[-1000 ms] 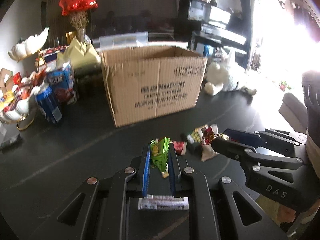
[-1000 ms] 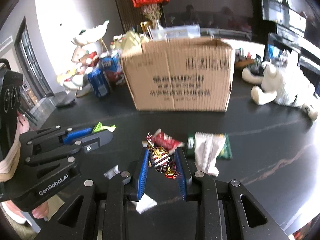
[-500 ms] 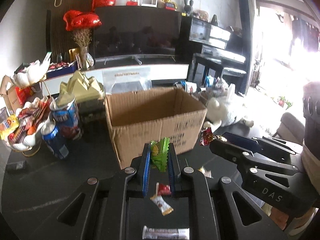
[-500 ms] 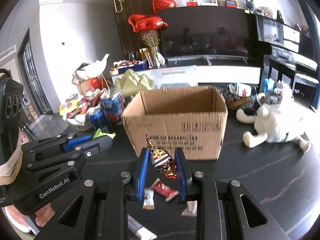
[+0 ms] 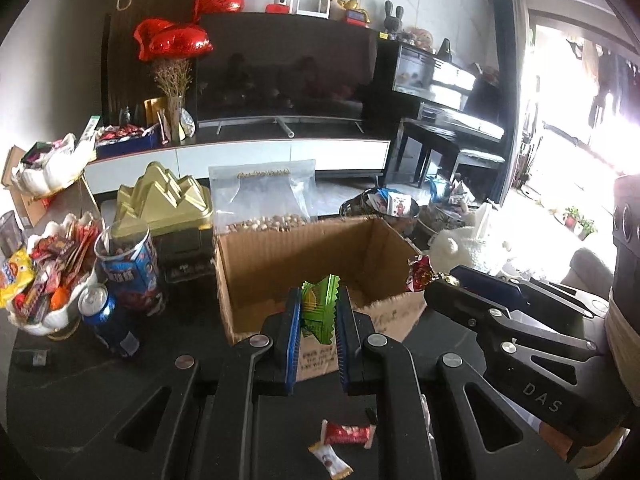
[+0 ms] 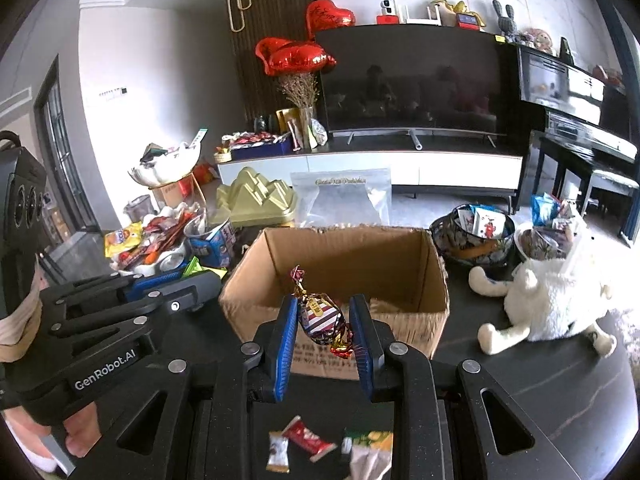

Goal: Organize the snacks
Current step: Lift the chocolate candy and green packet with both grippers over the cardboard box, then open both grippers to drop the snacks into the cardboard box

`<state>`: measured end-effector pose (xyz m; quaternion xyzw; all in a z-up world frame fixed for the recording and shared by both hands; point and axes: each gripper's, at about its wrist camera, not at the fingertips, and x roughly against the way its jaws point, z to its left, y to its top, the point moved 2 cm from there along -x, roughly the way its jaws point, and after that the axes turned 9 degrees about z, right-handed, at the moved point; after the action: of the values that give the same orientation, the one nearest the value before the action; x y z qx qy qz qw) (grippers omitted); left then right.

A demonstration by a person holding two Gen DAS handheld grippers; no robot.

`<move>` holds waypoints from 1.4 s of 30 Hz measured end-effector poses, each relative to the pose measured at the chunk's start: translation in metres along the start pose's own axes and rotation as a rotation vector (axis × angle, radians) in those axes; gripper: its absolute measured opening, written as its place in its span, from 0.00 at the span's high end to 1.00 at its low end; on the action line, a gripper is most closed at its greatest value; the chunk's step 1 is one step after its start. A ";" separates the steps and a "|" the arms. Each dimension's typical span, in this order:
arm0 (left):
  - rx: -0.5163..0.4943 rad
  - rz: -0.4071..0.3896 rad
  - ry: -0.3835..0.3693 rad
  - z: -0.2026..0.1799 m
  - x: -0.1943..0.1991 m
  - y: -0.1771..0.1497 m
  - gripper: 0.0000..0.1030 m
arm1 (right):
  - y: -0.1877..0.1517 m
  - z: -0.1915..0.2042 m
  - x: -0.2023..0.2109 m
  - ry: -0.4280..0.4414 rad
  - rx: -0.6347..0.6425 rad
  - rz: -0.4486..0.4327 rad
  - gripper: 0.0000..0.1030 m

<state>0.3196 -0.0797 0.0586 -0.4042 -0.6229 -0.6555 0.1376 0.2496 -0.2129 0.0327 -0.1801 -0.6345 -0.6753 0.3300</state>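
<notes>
Snacks are held in both claws near the front wall of the open box (image 6: 336, 280): a green packet (image 5: 318, 308) is pinched between the closed pads of the left claw (image 5: 317, 320), and a striped foil candy (image 6: 322, 318) is clamped in the nearly closed right claw (image 6: 325, 328). More snacks are left on the dark tabletop (image 6: 520, 384) below, among them a red wrapper (image 5: 347, 435) and a pale candy (image 5: 329, 456)

Neither snack is judged to be clearly past the box rim, so if either is released too soon it may be dropped against the front wall or onto the tabletop. The packet is gripped only by its lower part, and its upper part stands free above the pads; it could be slipped or twisted out by a quick swing. The candy is held across its round body, from which it may be squeezed out. The claws are carried close together, so one may be knocked by the other over the box, and the light cardboard may be pushed back if its rim is struck
</notes>
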 end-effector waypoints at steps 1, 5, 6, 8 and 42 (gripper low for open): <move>-0.002 0.000 0.001 0.000 -0.003 0.003 0.84 | 0.003 -0.001 -0.002 0.002 0.001 0.001 0.73; -0.001 0.006 0.005 0.004 -0.017 0.015 0.84 | 0.015 -0.009 -0.018 0.014 0.003 0.011 0.73; 0.000 0.007 0.006 0.005 -0.021 0.017 0.84 | 0.017 -0.011 -0.022 0.014 0.003 0.013 0.73; 0.004 0.010 0.006 0.007 -0.029 0.020 0.84 | 0.021 -0.014 -0.030 0.014 0.004 0.016 0.73; 0.067 0.090 0.094 -0.013 -0.010 -0.049 0.44 | -0.041 -0.023 -0.005 -0.032 -0.062 0.091 0.46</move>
<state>0.2879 -0.0865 0.0183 -0.3957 -0.6186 -0.6456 0.2096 0.2295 -0.2353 -0.0040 -0.2295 -0.6098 -0.6759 0.3444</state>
